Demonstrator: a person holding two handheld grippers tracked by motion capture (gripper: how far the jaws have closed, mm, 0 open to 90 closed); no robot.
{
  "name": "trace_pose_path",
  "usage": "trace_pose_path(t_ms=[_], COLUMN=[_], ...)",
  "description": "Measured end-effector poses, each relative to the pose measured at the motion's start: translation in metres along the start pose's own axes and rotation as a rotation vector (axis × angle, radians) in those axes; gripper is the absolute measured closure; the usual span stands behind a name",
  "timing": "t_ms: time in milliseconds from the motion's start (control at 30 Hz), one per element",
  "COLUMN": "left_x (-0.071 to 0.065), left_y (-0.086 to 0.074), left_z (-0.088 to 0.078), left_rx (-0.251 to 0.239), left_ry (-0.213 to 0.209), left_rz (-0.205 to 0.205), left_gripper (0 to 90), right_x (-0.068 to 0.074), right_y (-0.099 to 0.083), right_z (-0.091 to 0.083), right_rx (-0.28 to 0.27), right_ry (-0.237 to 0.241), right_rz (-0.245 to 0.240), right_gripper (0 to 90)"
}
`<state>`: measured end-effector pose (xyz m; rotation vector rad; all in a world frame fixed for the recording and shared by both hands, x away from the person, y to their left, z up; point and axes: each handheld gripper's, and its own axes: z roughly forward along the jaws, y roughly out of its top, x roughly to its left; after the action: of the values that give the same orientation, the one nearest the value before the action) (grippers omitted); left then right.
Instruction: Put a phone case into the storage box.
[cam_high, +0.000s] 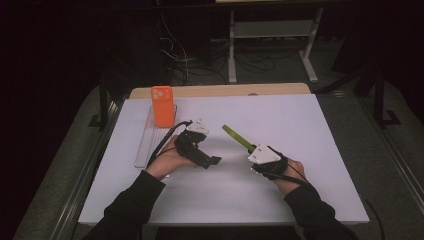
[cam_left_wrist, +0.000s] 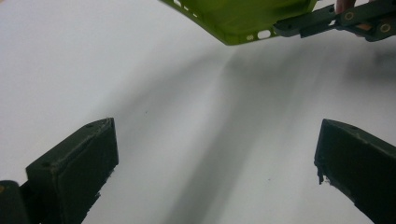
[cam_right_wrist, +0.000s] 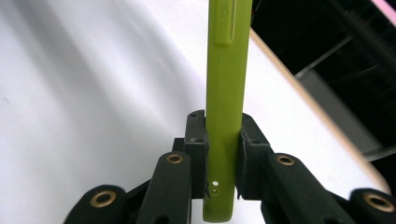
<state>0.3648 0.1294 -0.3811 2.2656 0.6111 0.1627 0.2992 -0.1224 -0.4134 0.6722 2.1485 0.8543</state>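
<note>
Keep right gripper (cam_high: 248, 148) clamped on green phone case (cam_high: 236, 137), held edge-on above table (cam_high: 300, 150) centre pointing to ten o'clock; bring empty, wide-open left gripper (cam_high: 212, 161) squarely onto free end.

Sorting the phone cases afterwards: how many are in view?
2. A green phone case is clamped in the right gripper above the table; an orange phone case stands at the clear tray's far end.
</note>
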Motion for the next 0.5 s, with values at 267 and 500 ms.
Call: trace_pose_path(t_ms=[267, 500], left_x=[0.001, 0.004], left_y=[0.000, 0.000], left_z=[0.000, -0.003], left_rx=[-0.004, -0.001], left_ry=[0.003, 0.013], left_rz=[-0.026, -0.041], left_gripper=[0.0, 0.0], right_x=[-0.017, -0.028], right_y=[-0.004, -0.010], right_z=[0.002, 0.005], right_rx=[-0.008, -0.011], right_ry=[0.137, 0.211], right_rz=[0.257, 0.472], right_gripper=[76.0, 76.0])
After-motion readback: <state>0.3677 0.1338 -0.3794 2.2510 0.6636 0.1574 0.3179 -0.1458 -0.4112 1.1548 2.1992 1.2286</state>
